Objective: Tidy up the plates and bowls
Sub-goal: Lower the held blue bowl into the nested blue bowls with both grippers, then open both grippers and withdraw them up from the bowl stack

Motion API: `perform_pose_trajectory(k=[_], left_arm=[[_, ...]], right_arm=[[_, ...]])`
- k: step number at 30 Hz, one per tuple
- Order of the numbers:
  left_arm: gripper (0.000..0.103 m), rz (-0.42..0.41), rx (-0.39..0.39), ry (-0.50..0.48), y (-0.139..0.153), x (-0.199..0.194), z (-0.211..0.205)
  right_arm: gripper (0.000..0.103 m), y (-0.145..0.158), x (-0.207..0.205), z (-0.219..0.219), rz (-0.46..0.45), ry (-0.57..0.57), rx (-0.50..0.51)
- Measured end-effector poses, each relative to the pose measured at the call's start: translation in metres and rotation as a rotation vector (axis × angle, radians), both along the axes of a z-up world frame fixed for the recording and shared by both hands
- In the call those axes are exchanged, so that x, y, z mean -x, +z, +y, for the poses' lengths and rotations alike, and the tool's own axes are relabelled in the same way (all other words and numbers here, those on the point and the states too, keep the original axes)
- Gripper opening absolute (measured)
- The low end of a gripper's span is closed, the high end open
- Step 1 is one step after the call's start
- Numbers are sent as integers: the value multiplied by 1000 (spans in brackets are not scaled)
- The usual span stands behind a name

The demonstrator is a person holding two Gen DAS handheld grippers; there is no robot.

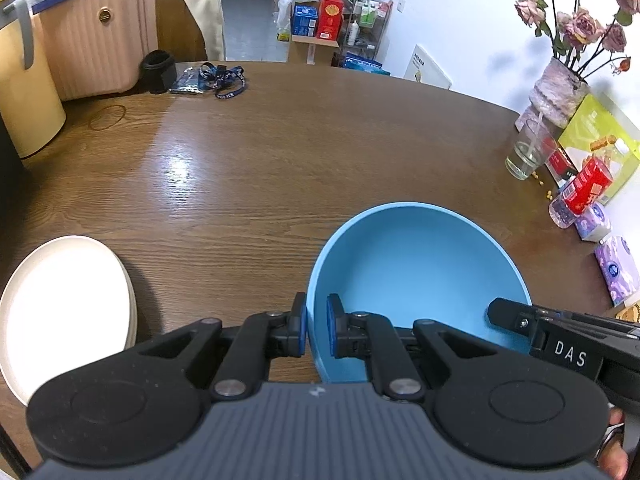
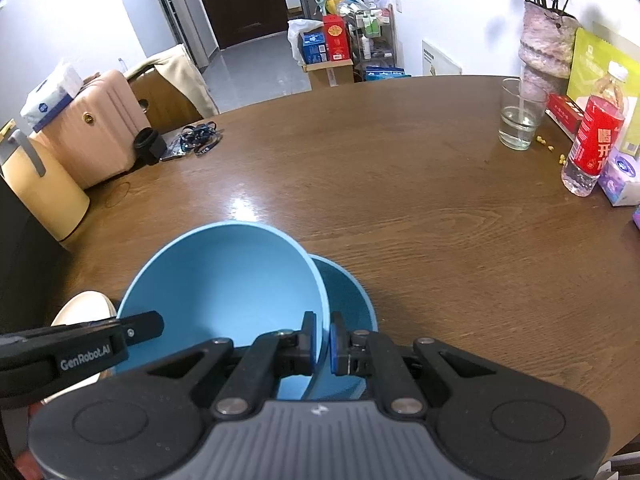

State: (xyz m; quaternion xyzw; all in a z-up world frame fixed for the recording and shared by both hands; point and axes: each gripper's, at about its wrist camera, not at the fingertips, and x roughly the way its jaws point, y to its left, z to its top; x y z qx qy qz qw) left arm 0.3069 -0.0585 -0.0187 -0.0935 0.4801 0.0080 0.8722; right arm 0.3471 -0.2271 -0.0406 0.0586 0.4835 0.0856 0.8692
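The left gripper (image 1: 317, 330) pinches the left rim of the light blue bowl (image 1: 416, 280), while the right gripper (image 2: 323, 338) pinches its right rim, tilting it over a darker blue bowl (image 2: 352, 304) on the wooden table (image 2: 400, 200). White plates (image 1: 64, 308) lie left.

You've got 2 blue bowls: the light one (image 2: 224, 280) w/ a darker one (image 2: 352, 300) behind it at 3 o'clock. 1 stack of cream plates (image 1: 68, 312), exact no. unclear. Also 1 glass (image 2: 518, 118), 1 red-label bottle (image 2: 596, 136), 1 vase (image 2: 544, 40), 1 suitcase (image 1: 96, 36).
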Motion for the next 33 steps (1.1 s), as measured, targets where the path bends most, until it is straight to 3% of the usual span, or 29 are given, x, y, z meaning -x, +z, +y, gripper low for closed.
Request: perform_pose_trajectory(k=[33], left_arm=[[10, 12, -97, -70, -30, -6, -29]], right_arm=[[7, -28, -4, 3, -56, 73, 152]])
